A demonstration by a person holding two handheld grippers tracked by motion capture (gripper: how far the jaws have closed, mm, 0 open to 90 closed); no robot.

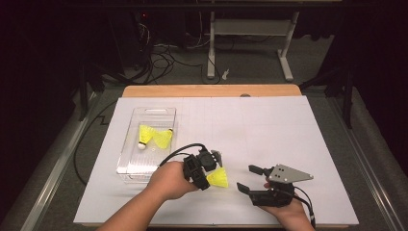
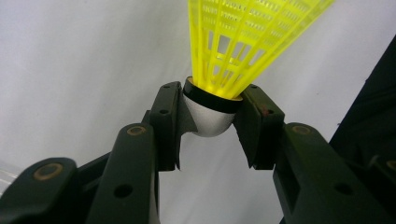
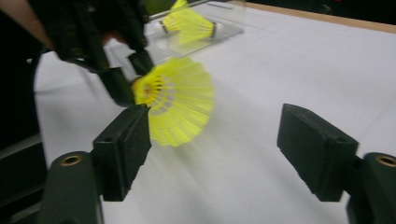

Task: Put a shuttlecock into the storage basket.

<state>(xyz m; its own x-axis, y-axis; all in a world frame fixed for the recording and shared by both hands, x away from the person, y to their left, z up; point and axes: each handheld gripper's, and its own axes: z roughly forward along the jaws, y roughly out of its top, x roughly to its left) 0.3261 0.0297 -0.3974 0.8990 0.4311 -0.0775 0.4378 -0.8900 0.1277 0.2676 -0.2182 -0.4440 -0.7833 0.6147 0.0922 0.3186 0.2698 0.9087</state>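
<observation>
The left gripper [image 2: 210,116] is clenched on the white cork head of a yellow shuttlecock [image 2: 247,42]; both pads press on the cork from the two sides and the plastic skirt points away from the jaws. The right gripper [image 1: 248,178] is released: its jaws stand wide apart with nothing between them, and in the right gripper view the shuttlecock [image 3: 180,105] is beyond its left jaw, not touched.

The held shuttlecock [image 1: 219,178] is just above the white table cover [image 1: 269,130], between the two hands. To the left stands a clear plastic tray [image 1: 126,166], and two more yellow shuttlecocks [image 1: 155,136] lie in it already.

It seems the hand-over to the left gripper is finished and carrying is the step in hand. The next move asks the left hand to go over the tray and open only when the shuttlecock is inside its walls.
</observation>
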